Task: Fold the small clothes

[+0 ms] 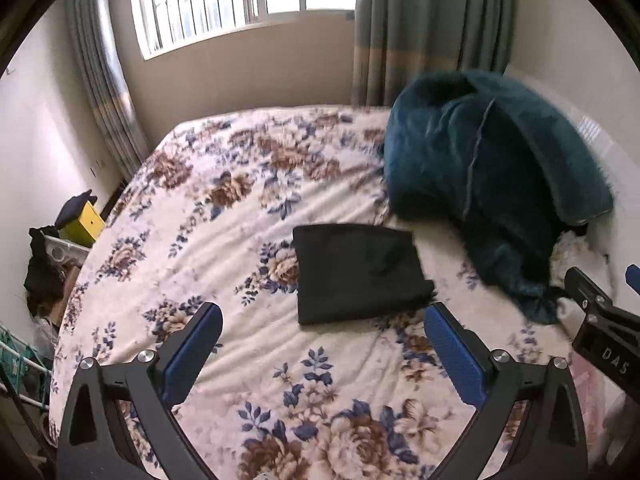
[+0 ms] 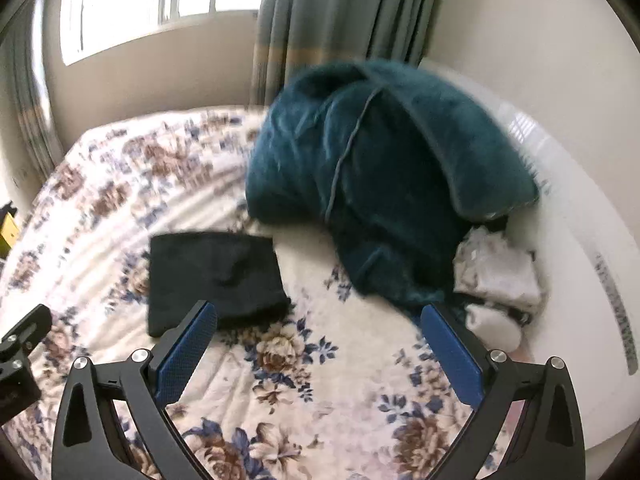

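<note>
Right hand-held gripper point(image 2: 320, 328) gapes above folded black garment point(image 2: 214, 278).

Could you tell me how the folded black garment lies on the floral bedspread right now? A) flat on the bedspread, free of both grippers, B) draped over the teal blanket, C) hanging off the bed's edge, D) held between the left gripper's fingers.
A: the folded black garment lies flat on the floral bedspread, beyond the open left gripper and open right gripper, neither holding anything.
</note>
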The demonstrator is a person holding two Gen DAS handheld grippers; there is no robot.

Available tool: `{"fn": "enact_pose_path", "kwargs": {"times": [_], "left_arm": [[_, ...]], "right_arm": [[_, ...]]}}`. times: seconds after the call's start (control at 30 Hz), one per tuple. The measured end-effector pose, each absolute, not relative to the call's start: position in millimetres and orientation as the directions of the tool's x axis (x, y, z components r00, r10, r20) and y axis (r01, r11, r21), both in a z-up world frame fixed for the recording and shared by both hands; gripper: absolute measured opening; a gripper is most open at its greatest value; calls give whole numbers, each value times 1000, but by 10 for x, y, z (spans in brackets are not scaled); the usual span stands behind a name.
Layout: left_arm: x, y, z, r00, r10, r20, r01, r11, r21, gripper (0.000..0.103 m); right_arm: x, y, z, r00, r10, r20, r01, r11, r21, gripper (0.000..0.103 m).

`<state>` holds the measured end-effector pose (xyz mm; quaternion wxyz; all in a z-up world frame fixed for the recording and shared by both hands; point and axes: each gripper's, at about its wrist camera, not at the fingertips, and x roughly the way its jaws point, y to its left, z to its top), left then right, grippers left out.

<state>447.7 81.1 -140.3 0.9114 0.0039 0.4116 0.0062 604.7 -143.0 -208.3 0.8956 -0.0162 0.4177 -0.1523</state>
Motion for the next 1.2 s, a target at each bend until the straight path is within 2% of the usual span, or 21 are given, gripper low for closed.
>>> {"fn": "enact_pose_path", "kwargs": {"times": [0.27,0.53,0.83,1.2], "left_arm": [[3587,753,-601,734,1,-679,-4,1000,-3,103],[2971,751,-246,769,-15,-639,8,1000,-14,103],[2638,790,-145,782,-14,-623,1,1000,-22,103],[2417,843,-72,801,-4,-599,-15,1000,-27,103]], "right_arm": [[4958,-1320,-875,701,-263,-663,244,962,-124,103],[4108,-1249,-187,756,-246,-607,223,968,-116,103],[3539,-1129,125,782,-226,-580,199,974,-110,103],[3353,-1102,227,796,-212,-567,190,977,-99,103]]}}
